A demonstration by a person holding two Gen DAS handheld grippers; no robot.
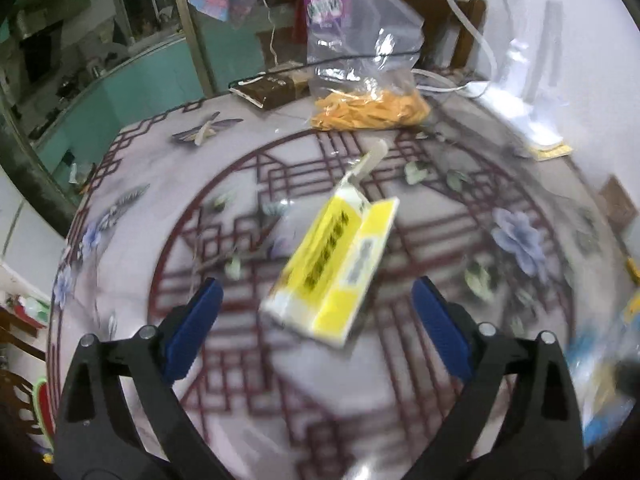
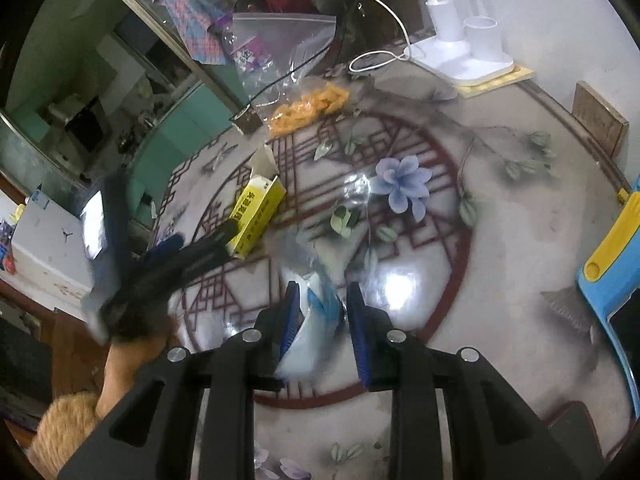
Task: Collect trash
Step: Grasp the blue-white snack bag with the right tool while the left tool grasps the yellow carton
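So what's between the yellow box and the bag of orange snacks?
Only bare patterned tabletop. In the left wrist view, nothing sits between the yellow box and the bag of orange snacks, except the box's own open flap.

- Even indoor light, moderately bright.
- White glare patches sit on the glossy table (image 2: 520, 240) in the right wrist view.
- Motion blur smears the yellow box (image 1: 336, 264) and the left gripper (image 2: 192, 248).
- Fisheye bends the edges; corners go black.

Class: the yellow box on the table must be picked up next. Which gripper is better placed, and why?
Left. The left gripper is open and faces the yellow box; the right gripper already holds a blue-and-white wrapper.
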